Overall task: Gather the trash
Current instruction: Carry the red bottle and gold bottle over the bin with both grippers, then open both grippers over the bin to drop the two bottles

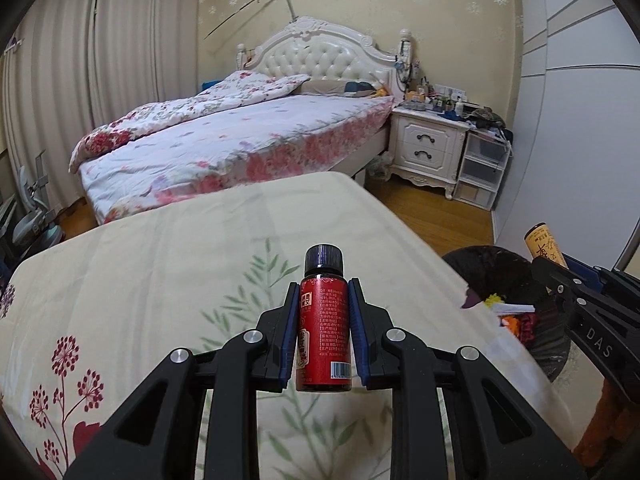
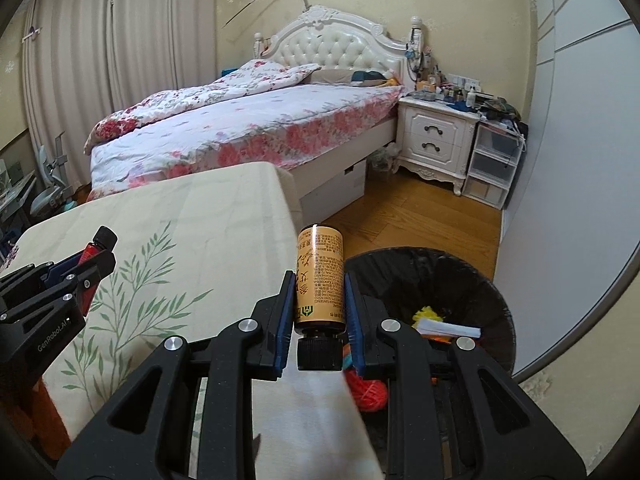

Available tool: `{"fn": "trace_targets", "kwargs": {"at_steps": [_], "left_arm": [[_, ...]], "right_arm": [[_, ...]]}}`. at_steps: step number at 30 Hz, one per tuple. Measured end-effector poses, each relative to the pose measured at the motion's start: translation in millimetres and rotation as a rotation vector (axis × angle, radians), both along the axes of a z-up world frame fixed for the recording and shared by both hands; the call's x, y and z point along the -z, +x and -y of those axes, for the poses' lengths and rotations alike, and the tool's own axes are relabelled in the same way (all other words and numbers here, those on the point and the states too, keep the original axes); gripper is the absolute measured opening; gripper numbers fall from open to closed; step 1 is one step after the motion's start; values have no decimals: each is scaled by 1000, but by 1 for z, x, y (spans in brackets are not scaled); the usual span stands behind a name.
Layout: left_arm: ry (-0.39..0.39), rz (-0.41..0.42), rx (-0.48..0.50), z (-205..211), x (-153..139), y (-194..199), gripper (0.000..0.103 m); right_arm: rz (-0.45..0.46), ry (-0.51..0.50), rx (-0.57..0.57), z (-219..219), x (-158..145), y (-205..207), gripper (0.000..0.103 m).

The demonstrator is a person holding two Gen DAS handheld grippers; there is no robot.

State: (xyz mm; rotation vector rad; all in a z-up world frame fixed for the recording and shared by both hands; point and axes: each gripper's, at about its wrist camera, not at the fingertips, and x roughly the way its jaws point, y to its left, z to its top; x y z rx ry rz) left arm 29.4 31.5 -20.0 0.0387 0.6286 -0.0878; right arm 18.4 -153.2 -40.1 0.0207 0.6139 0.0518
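Aloft, left tool [image 1: 320, 312] pinching red bottle [image 1: 325, 332], black cap up, right tool [image 2: 316, 312] pinching amber bottle [image 2: 319, 280], cap down

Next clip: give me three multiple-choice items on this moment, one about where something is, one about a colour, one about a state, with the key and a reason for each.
1. Where is the black trash bin?
A. on the bed
B. on the wooden floor beside the cloth-covered table
C. on the nightstand

2. What colour is the label of the bottle in the left gripper?
A. red
B. green
C. white

3. How does the yellow bottle sit in the right gripper?
A. lying loose on the table
B. clamped, cap away from the camera
C. clamped, cap toward the camera

Key: 1 B, it stands at the table's corner; 2 A, the red bottle shows it; 3 C, black cap nearest the lens.
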Motion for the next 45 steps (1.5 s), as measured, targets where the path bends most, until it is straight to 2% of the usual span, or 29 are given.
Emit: {"fn": "trace_targets", "kwargs": {"at_steps": [9,20,45], "left_arm": [[-11,49,126,59,-6,22,25],[19,29,202,106,7,48,25],[67,-30,236,142,29,79,25]], "right_arm": [[30,25,136,52,1,11,23],[22,27,195,71,18,28,23],[-19,53,275,100,36,51,24]]}}
